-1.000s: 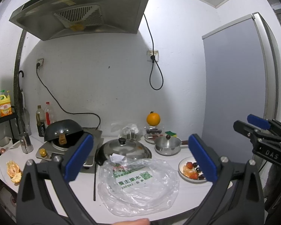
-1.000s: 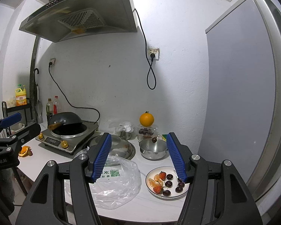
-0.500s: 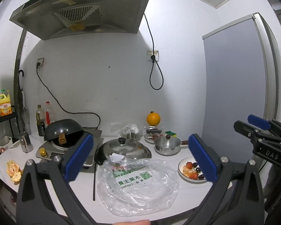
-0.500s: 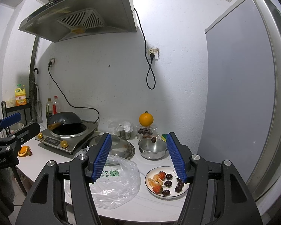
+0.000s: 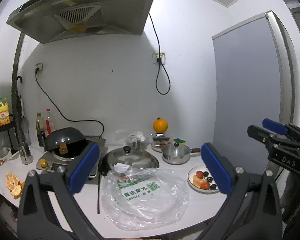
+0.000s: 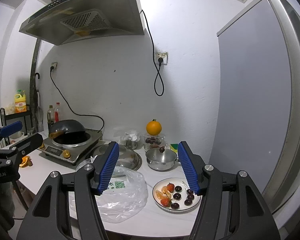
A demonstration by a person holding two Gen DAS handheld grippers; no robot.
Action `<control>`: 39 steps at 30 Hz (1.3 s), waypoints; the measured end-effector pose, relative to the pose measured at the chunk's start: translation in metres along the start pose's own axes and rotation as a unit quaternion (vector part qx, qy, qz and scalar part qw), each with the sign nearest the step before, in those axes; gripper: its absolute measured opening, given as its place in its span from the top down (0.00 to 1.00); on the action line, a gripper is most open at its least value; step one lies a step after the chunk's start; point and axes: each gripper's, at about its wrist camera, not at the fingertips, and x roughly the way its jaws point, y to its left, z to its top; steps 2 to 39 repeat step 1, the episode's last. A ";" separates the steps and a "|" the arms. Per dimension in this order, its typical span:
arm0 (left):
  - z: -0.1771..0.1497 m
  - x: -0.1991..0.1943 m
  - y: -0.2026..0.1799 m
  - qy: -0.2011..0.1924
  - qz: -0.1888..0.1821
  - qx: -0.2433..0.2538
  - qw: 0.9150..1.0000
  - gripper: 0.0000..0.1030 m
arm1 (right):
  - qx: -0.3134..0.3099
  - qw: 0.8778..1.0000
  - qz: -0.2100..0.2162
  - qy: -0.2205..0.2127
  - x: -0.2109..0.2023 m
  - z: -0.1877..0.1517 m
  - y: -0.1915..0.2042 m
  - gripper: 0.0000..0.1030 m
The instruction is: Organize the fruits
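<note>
On the white counter [image 6: 142,218], the plate [image 6: 196,204] serves as the landmark: it sits near the front edge on the fridge side and carries strawberries [image 6: 170,187], dark cherries [image 6: 177,196] and orange segments [image 6: 161,195], all loose and close together. Just left of the plate lies a crumpled clear plastic bag [image 6: 120,196] with green print. Behind the plate stands a small steel pot [image 6: 161,160], and behind that a whole orange [image 6: 153,128] is perched on a glass jar [image 6: 154,140] holding more dark fruit. Far to the left of the plate, at the counter's other end, lies orange peel [image 5: 13,184].

Both tools hang above the counter with nothing in them: the right gripper [image 6: 148,169] has its jaws spread wide over the plate's near side, and the left gripper [image 5: 150,170] is spread equally wide over the bag.

Whether the fruit on the plate is already sorted or waits to go elsewhere, the scene fits either reading. The risks lie in the things themselves. Cherries are round and would roll off the shallow rim if a finger nudges the plate or scoops carelessly. Strawberries and segments are soft, so a hard squeeze would bruise or burst them. The plate stands near the counter edge, and a push could slide it off. The orange balances high on the jar; a sleeve or tool reaching past the pot could topple it. The slippery bag may drag with anything that catches it.
</note>
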 end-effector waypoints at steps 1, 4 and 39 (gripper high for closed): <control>-0.001 0.001 -0.001 0.003 -0.004 0.002 1.000 0.01 | 0.000 1.000 0.000 0.000 -0.001 0.000 0.001 0.38; -0.001 0.001 -0.001 0.003 -0.004 0.002 1.000 0.01 | 0.000 1.000 0.000 0.000 -0.001 0.000 0.001 0.38; -0.001 0.001 -0.001 0.003 -0.004 0.002 1.000 0.01 | 0.000 1.000 0.000 0.000 -0.001 0.000 0.001 0.38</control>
